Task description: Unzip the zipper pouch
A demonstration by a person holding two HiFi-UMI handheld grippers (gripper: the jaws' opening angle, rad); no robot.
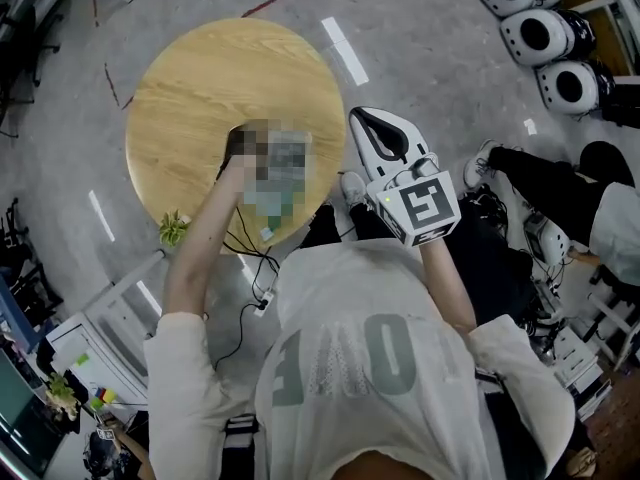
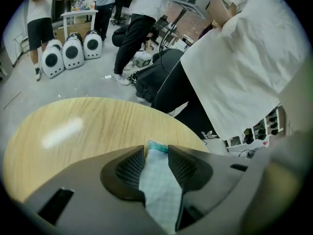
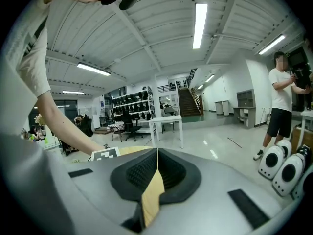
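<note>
The left gripper (image 2: pixel 156 150) points down at the round wooden table (image 2: pixel 73 131) with its fingers (image 2: pixel 131 168) spread wide. The pale checked zipper pouch (image 2: pixel 159 185) lies in the gap between them, its teal end poking just past the fingertips. The right gripper (image 3: pixel 156 153) has its fingers pressed together on nothing, held off the table's edge, well apart from the pouch.
</note>
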